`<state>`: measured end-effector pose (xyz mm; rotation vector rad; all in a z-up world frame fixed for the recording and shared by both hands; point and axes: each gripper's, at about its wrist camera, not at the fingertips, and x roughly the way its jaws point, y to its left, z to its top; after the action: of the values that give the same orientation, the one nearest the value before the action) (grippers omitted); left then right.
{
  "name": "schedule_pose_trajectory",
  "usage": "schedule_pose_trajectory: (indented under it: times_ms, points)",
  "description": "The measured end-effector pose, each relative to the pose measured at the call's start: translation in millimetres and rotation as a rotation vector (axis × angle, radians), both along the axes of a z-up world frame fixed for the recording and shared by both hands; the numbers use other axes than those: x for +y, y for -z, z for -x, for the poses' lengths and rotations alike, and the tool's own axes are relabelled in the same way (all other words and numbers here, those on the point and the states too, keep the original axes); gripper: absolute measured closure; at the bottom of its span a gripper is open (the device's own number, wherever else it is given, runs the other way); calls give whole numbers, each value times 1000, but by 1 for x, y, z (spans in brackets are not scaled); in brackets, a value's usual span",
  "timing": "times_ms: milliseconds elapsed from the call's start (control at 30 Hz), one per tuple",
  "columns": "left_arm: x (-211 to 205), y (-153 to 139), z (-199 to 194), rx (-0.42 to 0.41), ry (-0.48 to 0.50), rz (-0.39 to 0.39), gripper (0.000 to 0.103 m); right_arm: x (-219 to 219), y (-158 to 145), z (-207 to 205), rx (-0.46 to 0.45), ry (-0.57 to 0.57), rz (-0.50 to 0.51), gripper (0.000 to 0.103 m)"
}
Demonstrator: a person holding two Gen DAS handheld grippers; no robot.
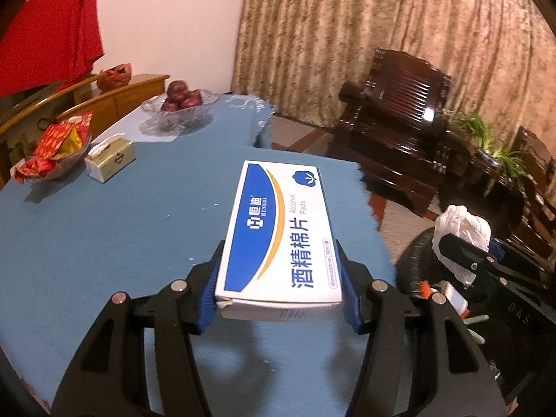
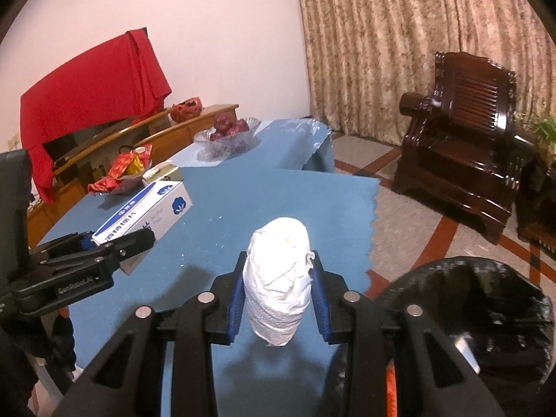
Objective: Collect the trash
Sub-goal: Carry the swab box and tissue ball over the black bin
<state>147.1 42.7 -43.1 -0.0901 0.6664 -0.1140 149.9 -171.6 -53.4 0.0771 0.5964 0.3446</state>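
My left gripper is shut on a white and blue alcohol pads box and holds it just above the blue tablecloth. The box and the left gripper also show at the left of the right wrist view. My right gripper is shut on a crumpled white tissue wad, held above the table near its right edge. The tissue and right gripper show at the right of the left wrist view, over a black-lined trash bin. The bin stands beside the table.
A glass bowl of red apples, a tissue box and a bowl of red snack packets stand at the table's far left. A dark wooden armchair and curtains are beyond the table. Small white crumbs dot the cloth.
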Motion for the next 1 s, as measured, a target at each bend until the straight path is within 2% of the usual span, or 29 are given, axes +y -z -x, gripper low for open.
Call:
schedule_pose_trajectory:
  times_ms: [300,567,1000]
  points:
    - [-45,-23,28,-49,104,3,48,-40,-22,40,-55,76,2,70]
    - [-89,-31,45,-64,202,9,48,-79,-31,68,-81,160,4,70]
    - [-174,-17,42,-53,400,-5,48,-153,-20,85,-73,326,17,70]
